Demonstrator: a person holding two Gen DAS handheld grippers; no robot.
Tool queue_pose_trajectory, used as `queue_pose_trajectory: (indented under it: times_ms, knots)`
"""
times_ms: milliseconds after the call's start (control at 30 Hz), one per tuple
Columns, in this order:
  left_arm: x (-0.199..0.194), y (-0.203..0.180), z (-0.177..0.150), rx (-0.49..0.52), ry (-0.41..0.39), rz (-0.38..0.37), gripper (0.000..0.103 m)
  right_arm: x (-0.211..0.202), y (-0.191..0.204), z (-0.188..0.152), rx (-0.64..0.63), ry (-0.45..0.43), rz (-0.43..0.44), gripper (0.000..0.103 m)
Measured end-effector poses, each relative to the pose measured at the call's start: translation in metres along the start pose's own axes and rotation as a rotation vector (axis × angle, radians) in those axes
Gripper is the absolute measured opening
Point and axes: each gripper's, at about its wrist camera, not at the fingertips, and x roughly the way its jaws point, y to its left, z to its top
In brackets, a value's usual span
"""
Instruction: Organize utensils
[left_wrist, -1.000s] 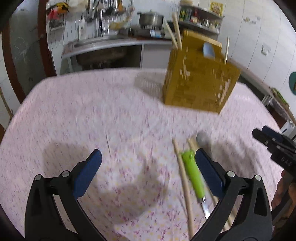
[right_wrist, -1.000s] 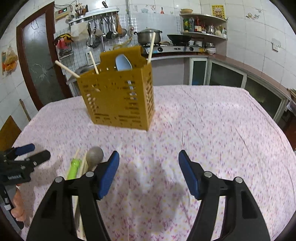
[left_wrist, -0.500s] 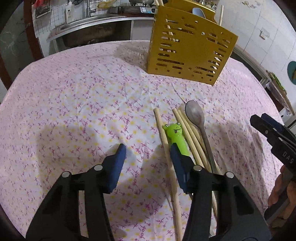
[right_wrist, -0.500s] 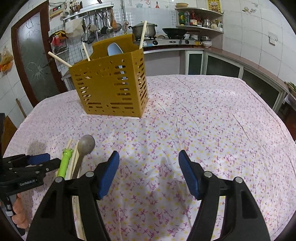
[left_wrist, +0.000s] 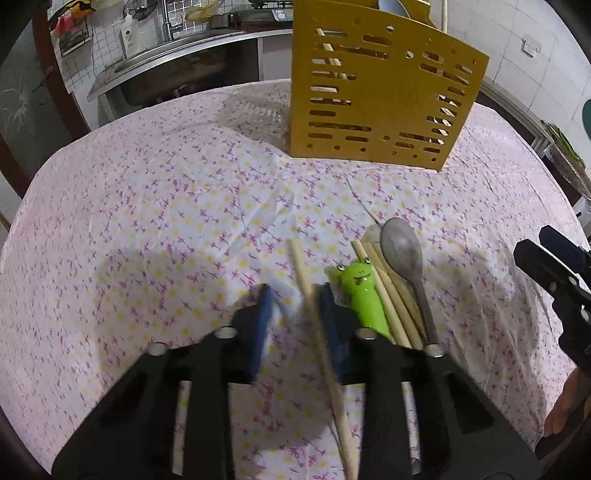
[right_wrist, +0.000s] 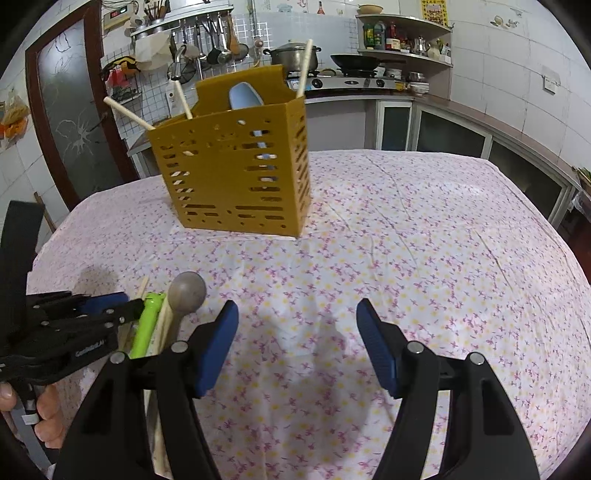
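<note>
My left hand-held gripper (left_wrist: 295, 314) was closing around a lone chopstick (left_wrist: 314, 317), lower centre, not yet pinched. Right hand-held gripper (right_wrist: 297, 332) stood half-open, empty. Yellow holder (left_wrist: 380, 103) sat upper centre on table (left_wrist: 147, 206).

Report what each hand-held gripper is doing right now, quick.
Left hand-held gripper: jaws closing around a single wooden chopstick on the tablecloth; grip not yet clearly firm.
Right hand-held gripper: open, holding nothing.
</note>
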Motion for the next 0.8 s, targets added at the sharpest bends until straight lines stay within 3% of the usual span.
queue_pose_trajectory:
  times_ms: [300,533,700,800]
  knots:
    - [-0.010,0.028,0.002,-0.019,-0.002,-0.051,0.001,0.015,0.037,0.008,-0.025,0.040,0.035,0.066]
    - [-0.012,0.055,-0.004,-0.040,0.010,-0.029,0.000,0.039,0.065,0.016,-0.028,0.106,0.075,0.065]
    - [-0.016,0.067,-0.003,-0.093,0.012,-0.081,0.000,0.055,0.071,0.016,-0.014,0.156,0.068,0.065]
    - [-0.021,0.062,-0.001,-0.083,0.001,-0.090,0.000,0.064,0.072,0.014,-0.018,0.190,0.070,0.057]
